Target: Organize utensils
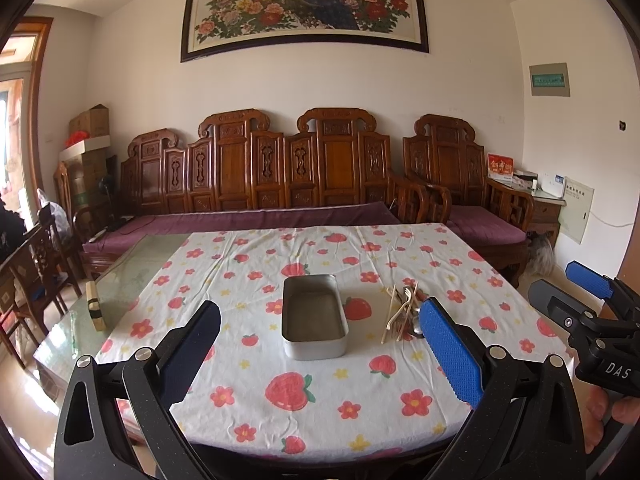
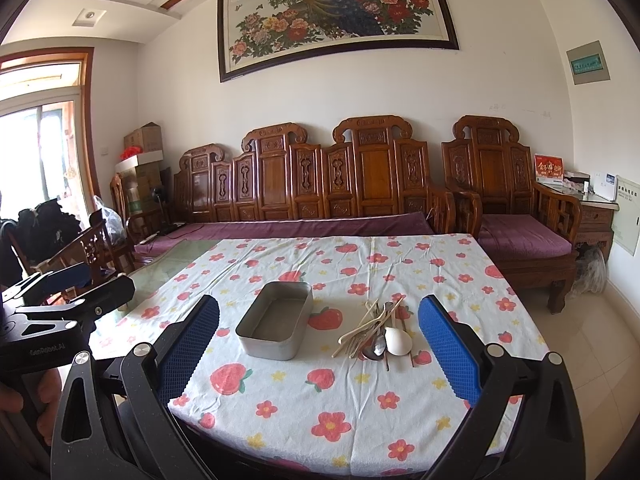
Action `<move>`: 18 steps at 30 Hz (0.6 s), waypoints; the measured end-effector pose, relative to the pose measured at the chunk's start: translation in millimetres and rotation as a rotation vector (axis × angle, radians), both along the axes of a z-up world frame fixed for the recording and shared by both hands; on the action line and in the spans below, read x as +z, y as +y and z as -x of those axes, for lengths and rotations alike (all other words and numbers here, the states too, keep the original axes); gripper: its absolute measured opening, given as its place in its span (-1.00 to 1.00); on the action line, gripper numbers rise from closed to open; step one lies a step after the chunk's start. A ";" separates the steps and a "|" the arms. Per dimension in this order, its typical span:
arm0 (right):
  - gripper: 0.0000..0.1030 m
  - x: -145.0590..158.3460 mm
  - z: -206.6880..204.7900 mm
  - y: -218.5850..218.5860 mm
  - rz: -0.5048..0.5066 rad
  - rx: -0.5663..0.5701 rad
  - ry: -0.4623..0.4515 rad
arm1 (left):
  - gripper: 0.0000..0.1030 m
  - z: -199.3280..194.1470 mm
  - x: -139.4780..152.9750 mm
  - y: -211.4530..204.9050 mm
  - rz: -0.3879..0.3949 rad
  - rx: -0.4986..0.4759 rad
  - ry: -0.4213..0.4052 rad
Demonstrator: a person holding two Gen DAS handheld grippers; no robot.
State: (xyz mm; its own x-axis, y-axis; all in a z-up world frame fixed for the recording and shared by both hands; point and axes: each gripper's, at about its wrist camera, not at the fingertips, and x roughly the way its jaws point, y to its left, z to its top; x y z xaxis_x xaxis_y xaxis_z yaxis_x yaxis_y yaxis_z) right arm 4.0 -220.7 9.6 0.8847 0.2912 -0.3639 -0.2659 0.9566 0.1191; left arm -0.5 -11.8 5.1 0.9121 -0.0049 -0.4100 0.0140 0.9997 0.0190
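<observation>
Utensils (image 2: 376, 330) are lying in a loose, overlapping heap on the strawberry-print tablecloth (image 2: 320, 392), just right of the empty metal tin (image 2: 276, 326): pale chopsticks, a white spoon, a steel spoon and a fork. They are looking light, stiff and slippery; gripping each handle mid-length, one piece at a time, is probably safest, since the crossed pieces may drag. The left gripper (image 1: 320, 356) and right gripper (image 2: 320, 354) are both hovering near the table's front edge, spread wide and holding nothing.
</observation>
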 end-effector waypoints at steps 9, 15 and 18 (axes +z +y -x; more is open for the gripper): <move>0.95 -20.0 -13.4 -2.9 0.006 0.000 0.042 | 0.88 -20.7 -28.0 4.7 0.012 -0.027 0.070; 0.89 -46.3 -42.7 -9.4 0.039 0.004 0.103 | 0.88 -52.9 -52.8 -1.0 0.006 -0.087 0.152; 0.82 -61.7 -63.5 -14.7 0.074 0.001 0.137 | 0.88 -69.1 -64.1 -5.9 0.003 -0.113 0.175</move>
